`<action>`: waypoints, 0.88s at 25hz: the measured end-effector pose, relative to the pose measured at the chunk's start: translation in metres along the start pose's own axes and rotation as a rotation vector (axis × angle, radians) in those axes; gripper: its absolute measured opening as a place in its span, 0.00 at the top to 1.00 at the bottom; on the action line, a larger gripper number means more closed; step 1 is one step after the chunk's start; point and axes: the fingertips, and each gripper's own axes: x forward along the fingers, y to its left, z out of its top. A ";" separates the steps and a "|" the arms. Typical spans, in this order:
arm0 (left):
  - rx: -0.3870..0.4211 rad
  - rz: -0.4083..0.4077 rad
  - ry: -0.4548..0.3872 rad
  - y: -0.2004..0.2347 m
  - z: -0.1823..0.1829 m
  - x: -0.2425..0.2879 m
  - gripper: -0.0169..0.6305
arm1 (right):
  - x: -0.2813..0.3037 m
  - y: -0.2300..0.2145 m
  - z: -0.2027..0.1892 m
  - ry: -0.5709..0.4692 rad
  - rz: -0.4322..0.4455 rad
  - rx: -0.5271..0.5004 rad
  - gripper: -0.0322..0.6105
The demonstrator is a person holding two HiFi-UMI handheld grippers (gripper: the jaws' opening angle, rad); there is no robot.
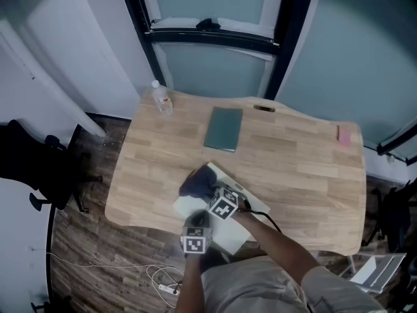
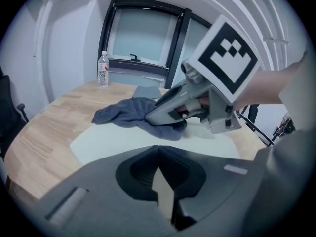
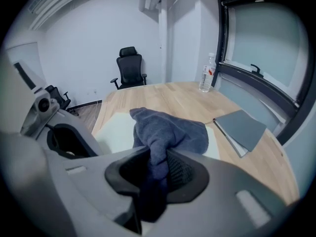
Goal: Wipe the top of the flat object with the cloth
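Right gripper view shows the right gripper (image 3: 155, 177) with its jaws pressed together on a thick fold of the dark blue cloth (image 3: 170, 130). The rest of the cloth bunches up just ahead of the jaws and rests on the pale flat object (image 3: 116, 130).

In the left gripper view, the left gripper (image 2: 163, 194) has its jaws closed as well. A pale sliver of the flat object's near edge sits between them, so it seems to be pinning the sheet down.

From the head view, both grippers work at the near edge of the wooden table (image 1: 293, 168), with the cloth over the far left part of the flat object. A grey notebook (image 1: 223, 128) and a water bottle (image 1: 161, 98) lie well apart, toward the far side.

As a judgement, the grasp and the steadying hold are done and the cloth is in contact, so wiping looks under way. No dirt or streaks show, so I cannot tell how much of the surface is covered. The bare pale area near the left gripper likely remains to be swept.
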 end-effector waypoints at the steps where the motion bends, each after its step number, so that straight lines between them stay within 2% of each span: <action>1: 0.002 0.000 0.000 0.000 -0.001 0.001 0.96 | 0.004 -0.002 0.005 0.002 0.002 0.000 0.79; 11: -0.005 -0.020 -0.034 -0.001 0.001 0.000 0.96 | 0.027 -0.016 0.047 -0.012 -0.003 0.026 0.79; 17: 0.012 -0.014 -0.074 0.000 0.002 -0.006 0.96 | 0.031 -0.019 0.049 -0.027 -0.018 0.040 0.79; 22: -0.055 0.029 -0.059 0.018 -0.012 -0.021 0.96 | 0.030 -0.019 0.049 -0.039 -0.027 0.041 0.79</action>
